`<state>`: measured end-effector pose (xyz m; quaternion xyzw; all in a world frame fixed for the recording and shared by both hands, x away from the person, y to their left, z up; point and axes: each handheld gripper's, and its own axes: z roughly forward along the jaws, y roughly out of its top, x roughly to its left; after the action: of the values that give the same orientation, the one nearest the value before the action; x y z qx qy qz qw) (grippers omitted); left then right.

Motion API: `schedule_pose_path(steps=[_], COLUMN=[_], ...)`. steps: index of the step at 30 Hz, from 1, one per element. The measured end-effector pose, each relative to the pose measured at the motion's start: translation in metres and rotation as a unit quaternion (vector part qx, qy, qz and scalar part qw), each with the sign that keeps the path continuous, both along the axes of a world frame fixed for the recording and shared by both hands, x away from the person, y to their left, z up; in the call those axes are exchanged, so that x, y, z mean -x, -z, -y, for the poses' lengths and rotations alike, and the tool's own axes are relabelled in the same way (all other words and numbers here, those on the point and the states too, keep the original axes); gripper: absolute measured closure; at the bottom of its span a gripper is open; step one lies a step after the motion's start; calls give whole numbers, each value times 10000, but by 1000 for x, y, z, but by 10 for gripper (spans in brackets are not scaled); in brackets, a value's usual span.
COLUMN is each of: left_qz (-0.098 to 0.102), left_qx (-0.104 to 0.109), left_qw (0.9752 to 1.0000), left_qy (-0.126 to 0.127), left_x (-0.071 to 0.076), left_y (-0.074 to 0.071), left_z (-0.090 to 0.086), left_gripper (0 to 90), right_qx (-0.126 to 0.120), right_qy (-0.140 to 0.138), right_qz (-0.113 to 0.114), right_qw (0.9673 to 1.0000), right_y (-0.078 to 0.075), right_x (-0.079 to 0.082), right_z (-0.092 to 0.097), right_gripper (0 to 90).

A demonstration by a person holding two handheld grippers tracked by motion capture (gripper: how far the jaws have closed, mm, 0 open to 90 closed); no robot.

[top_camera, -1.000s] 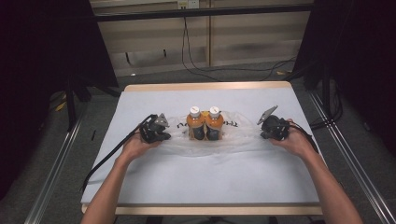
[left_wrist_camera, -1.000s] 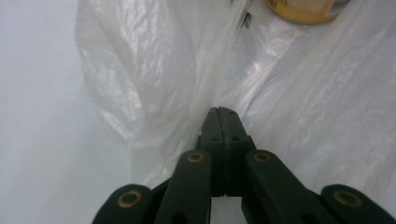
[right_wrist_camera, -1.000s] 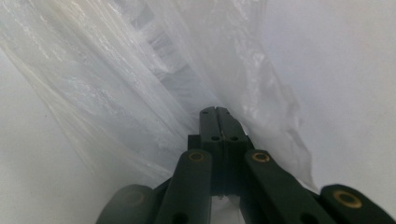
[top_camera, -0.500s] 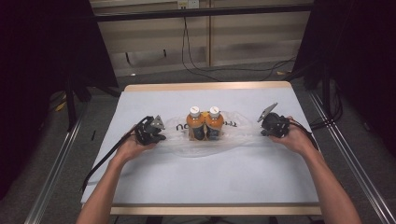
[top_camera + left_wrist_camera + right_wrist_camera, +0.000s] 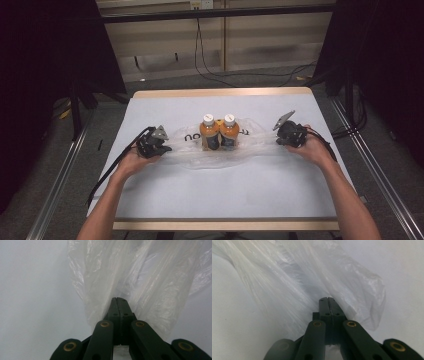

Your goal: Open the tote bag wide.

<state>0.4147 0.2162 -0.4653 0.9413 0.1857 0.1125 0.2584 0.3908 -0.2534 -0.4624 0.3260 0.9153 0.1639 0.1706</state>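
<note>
On the pale table my left gripper and right gripper each pinch an end of the plastic bag around two upright bottles mid-table, and uneven pulling could topple them or tear the film.

The high view is dim and soft: even overhead light falls on the pale table, and the surroundings sink into near black. Shadows are faint. Both gripper views are brighter, slightly hazy, with sheen on the clear plastic bag and the black jaws blurred at the bottom edge.
</note>
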Motion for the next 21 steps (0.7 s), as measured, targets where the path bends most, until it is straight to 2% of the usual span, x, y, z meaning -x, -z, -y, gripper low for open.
schedule_pose_path(steps=[6, 10, 14, 16, 17, 18, 19, 20, 21], left_qz=[-43, -112, -134, -138, -198, -233, -186, -208, -208], left_qx=[216, 365, 381, 495, 498, 603, 697, 931, 931], left_qw=[9997, 9990, 9989, 9983, 9982, 9977, 9972, 9952, 9952], left_qy=[-138, -238, -242, -281, -250, -208, -198, -224, -224], left_x=[0, 0, 0, 2, 3, 4, 6, 9, 9], left_y=[2, 3, 3, 3, 1, -1, -3, -7, -7], left_z=[-4, -7, -7, -7, -8, -9, -10, -11, -11], left_gripper=[900, 900, 900, 900, 900, 900, 900, 900, 900], right_qx=[14, -76, -260, -295, -350, -438, -577, -883, -992], right_qy=[-3, 3, 44, 62, 66, 29, 96, 64, 43], right_qz=[26, 26, 44, 54, 76, 109, 114, 198, 237], right_qw=[10000, 10000, 9996, 9995, 9993, 9990, 9982, 9959, 9948], right_y=[0, 0, -1, -3, -4, -5, -7, -11, -13], right_x=[0, 0, -1, -1, 0, 0, 2, 3, 4], right_z=[-1, -1, 2, 2, 2, 3, 3, 5, 7], right_gripper=[900, 900, 900, 900, 900, 900, 900, 900, 900])
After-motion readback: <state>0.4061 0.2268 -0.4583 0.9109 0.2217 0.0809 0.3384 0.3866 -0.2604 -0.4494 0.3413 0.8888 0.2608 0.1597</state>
